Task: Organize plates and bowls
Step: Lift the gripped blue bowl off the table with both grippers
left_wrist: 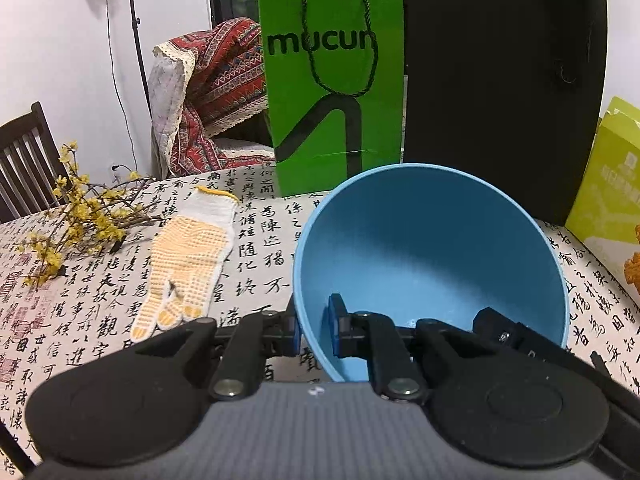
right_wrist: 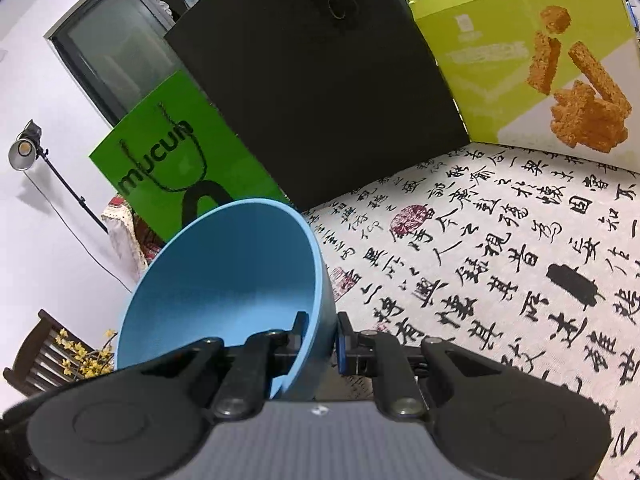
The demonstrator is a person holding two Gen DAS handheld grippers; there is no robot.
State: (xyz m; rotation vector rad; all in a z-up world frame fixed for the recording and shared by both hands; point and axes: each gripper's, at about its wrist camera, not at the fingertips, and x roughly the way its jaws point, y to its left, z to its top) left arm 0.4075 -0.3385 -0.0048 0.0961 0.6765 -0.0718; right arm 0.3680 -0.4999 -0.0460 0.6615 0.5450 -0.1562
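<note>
A single blue bowl [left_wrist: 432, 248] hangs tilted above the calligraphy tablecloth [left_wrist: 256, 248], gripped from two sides. My left gripper [left_wrist: 314, 328] is shut on the bowl's left rim, one blue pad inside the wall and one outside. In the left wrist view my right gripper [left_wrist: 504, 330] shows as a black body at the bowl's right rim. In the right wrist view my right gripper [right_wrist: 322, 334] is shut on the right rim of the same bowl [right_wrist: 232, 272], with the wall pinched between its pads. The bowl's inside is empty.
A green paper bag [left_wrist: 332, 92], a black bag [left_wrist: 504, 80] and a yellow-green snack box [right_wrist: 520, 48] stand along the table's far side. A dotted work glove [left_wrist: 188, 256] and yellow flower twigs [left_wrist: 80, 216] lie at the left. A dark wooden chair [left_wrist: 24, 152] stands beyond the table's left edge.
</note>
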